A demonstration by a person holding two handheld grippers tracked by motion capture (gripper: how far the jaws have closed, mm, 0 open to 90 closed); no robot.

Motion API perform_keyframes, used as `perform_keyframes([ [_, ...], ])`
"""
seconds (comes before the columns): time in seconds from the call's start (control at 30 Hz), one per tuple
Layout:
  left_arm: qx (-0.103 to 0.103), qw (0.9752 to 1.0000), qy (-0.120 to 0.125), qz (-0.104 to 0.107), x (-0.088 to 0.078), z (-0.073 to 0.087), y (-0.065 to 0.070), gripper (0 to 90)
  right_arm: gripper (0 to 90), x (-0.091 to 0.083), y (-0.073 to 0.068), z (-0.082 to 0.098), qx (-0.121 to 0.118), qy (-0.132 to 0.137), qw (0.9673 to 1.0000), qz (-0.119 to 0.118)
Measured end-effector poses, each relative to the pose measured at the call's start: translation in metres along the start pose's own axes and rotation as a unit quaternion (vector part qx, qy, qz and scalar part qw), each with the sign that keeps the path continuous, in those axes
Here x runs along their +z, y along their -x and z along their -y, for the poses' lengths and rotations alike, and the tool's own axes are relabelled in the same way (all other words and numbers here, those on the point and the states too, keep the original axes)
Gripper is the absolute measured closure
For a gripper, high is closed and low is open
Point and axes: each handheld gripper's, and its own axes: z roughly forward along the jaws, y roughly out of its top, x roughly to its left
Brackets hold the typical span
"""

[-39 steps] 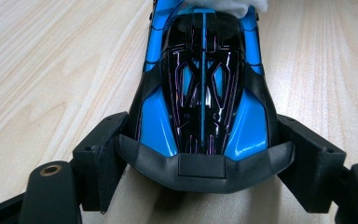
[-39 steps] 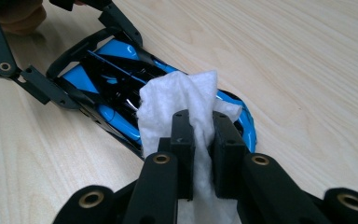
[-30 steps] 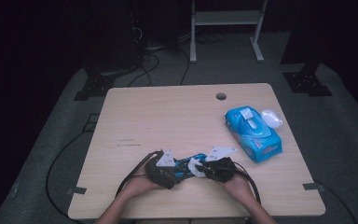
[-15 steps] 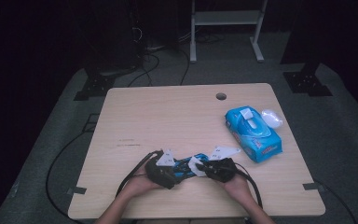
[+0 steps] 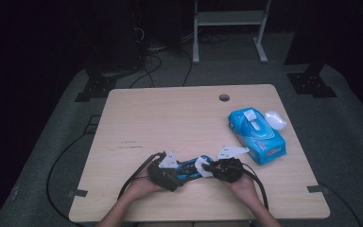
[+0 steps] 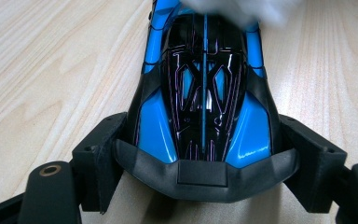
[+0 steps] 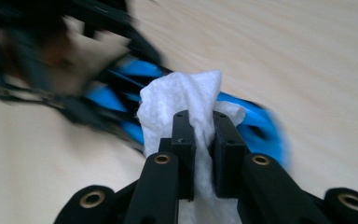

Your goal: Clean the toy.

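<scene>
Toy car [image 5: 189, 169], one, blue and black, lies at near centre of tabletop [image 5: 170, 123]. Left gripper [image 6: 205, 154] fingers clamp its sides; right gripper [image 7: 200, 135] fingers pinch one white wipe [image 7: 186, 98] against it. One blue wipes pack [image 5: 256, 135] lies far right, clear of both.

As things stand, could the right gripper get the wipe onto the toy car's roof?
Probably yes. The right gripper is shut on the white wipe, already against the blue toy car. The left gripper clamps the car's sides only, leaving the roof uncovered.
</scene>
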Motion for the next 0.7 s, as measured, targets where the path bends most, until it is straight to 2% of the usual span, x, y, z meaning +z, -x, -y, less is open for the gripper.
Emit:
perform_keyframes([
  [0.03, 0.000, 1.0000, 0.000, 0.000, 0.000, 0.000, 0.000, 23.2, 80.5, 0.004, -0.005, 0.000, 0.007, 0.003, 0.9998, -0.016],
  [0.1, -0.001, 1.0000, 0.000, -0.001, 0.000, 0.000, 0.000, 23.2, 80.5, 0.007, -0.013, -0.002, -0.016, 0.002, 0.9998, -0.010],
  [0.13, 0.000, 1.0000, -0.001, -0.001, 0.000, 0.000, 0.000, 23.2, 80.5, 0.007, -0.013, -0.003, -0.015, 0.002, 0.9998, -0.014],
  [0.2, 0.001, 1.0000, 0.000, -0.001, 0.000, 0.000, 0.000, 23.2, 80.3, 0.007, -0.010, -0.003, -0.015, 0.000, 0.9998, -0.013],
  [0.27, 0.003, 1.0000, 0.001, 0.000, 0.000, 0.000, 0.000, 23.4, 80.2, 0.004, -0.005, -0.002, -0.012, -0.004, 0.9999, -0.001],
  [0.4, 0.003, 1.0000, -0.001, 0.001, 0.000, 0.000, 0.000, 23.6, 80.2, 0.001, 0.006, 0.003, 0.017, -0.001, 0.9999, -0.004],
  [0.53, -0.005, 0.9998, -0.017, 0.000, -0.001, -0.005, 0.001, 23.8, 80.5, 0.003, -0.003, 0.000, -0.005, -0.001, 1.0000, 0.008],
  [0.7, -0.009, 0.9998, -0.020, 0.001, 0.001, -0.007, 0.002, 23.9, 80.4, 0.007, -0.017, -0.003, -0.023, 0.004, 0.9997, -0.009],
])
